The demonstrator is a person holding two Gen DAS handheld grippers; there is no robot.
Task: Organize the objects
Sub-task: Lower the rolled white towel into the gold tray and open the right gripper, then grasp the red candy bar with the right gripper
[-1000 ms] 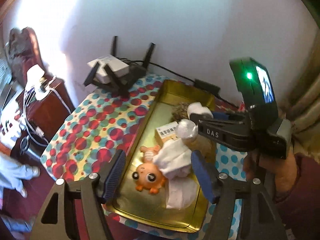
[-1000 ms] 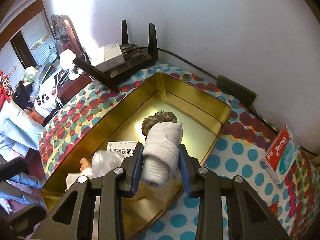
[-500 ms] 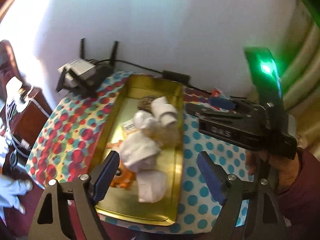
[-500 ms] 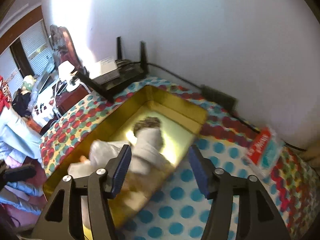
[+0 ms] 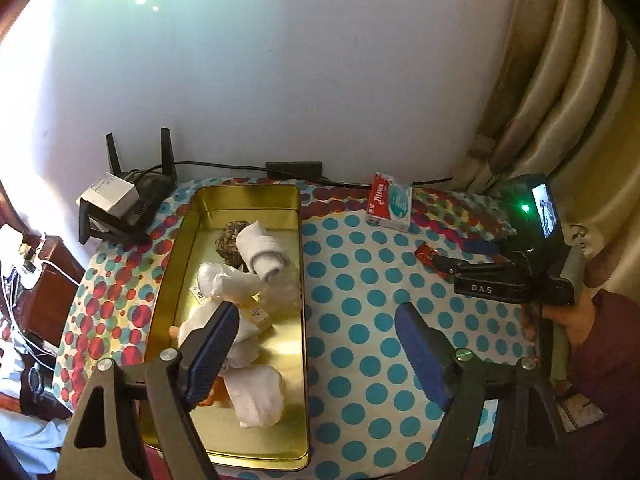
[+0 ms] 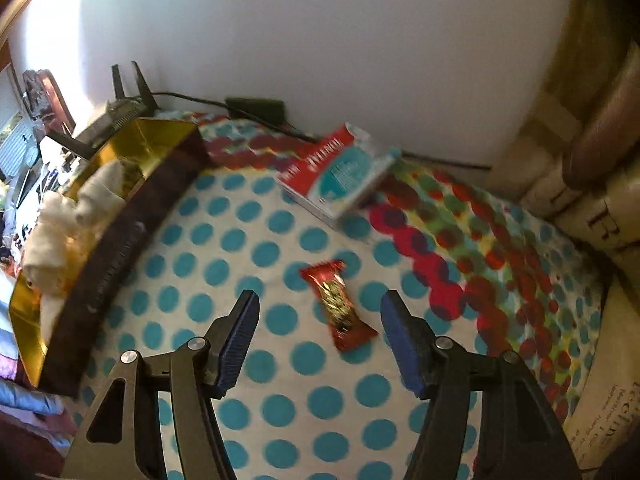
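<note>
A gold tin tray (image 5: 298, 264) (image 6: 120, 236) on the dotted tablecloth holds a rolled white towel (image 5: 262, 252), other white cloth bundles (image 5: 258, 396), a small box and an orange toy. My left gripper (image 5: 316, 354) is open and empty above the tray's right rim. My right gripper (image 6: 318, 342) is open and empty, its jaws on either side of a red snack wrapper (image 6: 338, 306), a little above it. The wrapper also shows in the left wrist view (image 5: 424, 254). A red and teal box (image 6: 338, 170) (image 5: 390, 202) lies near the wall.
A black router (image 5: 136, 204) with a white box on it stands at the table's back left. A black adapter (image 5: 294, 169) and cable run along the wall. A curtain (image 5: 560, 80) hangs at the right. Cardboard boxes (image 6: 608, 380) stand to the right of the table.
My right gripper let go of the rolled white towel into the tray, opened, and swung right over the red wrapper. My left gripper pulled back and to the right.
</note>
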